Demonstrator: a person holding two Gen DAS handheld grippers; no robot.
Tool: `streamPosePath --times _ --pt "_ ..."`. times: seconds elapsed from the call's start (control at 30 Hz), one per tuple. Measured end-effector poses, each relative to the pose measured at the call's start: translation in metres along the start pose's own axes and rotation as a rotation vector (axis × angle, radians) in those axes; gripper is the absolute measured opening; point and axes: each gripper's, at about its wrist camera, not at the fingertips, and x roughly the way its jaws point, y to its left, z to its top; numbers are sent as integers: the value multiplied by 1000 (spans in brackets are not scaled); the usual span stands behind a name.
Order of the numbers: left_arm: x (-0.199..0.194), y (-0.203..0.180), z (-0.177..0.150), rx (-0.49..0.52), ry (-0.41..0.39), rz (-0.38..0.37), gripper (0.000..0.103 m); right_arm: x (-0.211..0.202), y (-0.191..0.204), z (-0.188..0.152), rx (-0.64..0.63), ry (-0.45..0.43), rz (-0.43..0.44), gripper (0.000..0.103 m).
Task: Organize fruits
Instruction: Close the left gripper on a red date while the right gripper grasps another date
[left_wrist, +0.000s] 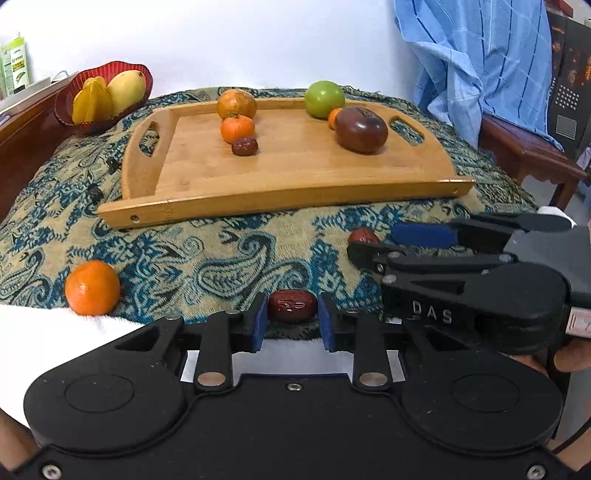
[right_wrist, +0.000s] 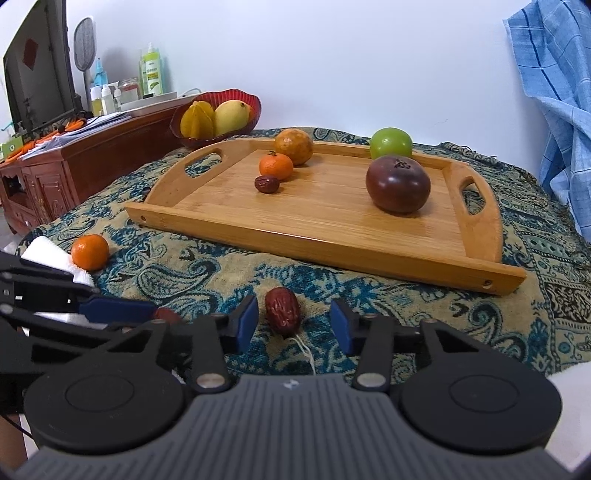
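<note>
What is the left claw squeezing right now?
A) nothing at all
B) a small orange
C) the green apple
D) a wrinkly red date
D: in the left wrist view the left claw has both blue pads pressed against a wrinkly red date, while the small orange lies loose on the cloth and the green apple sits on the tray.

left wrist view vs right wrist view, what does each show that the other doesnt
Only the left wrist view shows a small orange fruit tucked behind the dark purple fruit, and the left claw shut on a red date. Only the right wrist view shows the bottles on the cabinet, and the right claw open around a second date. Both show the wooden tray and red bowl.
</note>
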Motion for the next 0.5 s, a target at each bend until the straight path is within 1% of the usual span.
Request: streamPosePath --times 0.07,0.2,0.37,0.5 --pt "0 1 2 -3 -6 9 27 0 2 0 -10 -1 0 48" --pt "1 4 4 -13 -9 24 27 1 4 -1 -19 -5 -5 45" --pt "2 6 5 -25 -10 34 27 1 5 -2 -29 -16 -29 39" --pt "3 7 6 -31 -11 45 27 0 4 -2 -20 -18 -23 38"
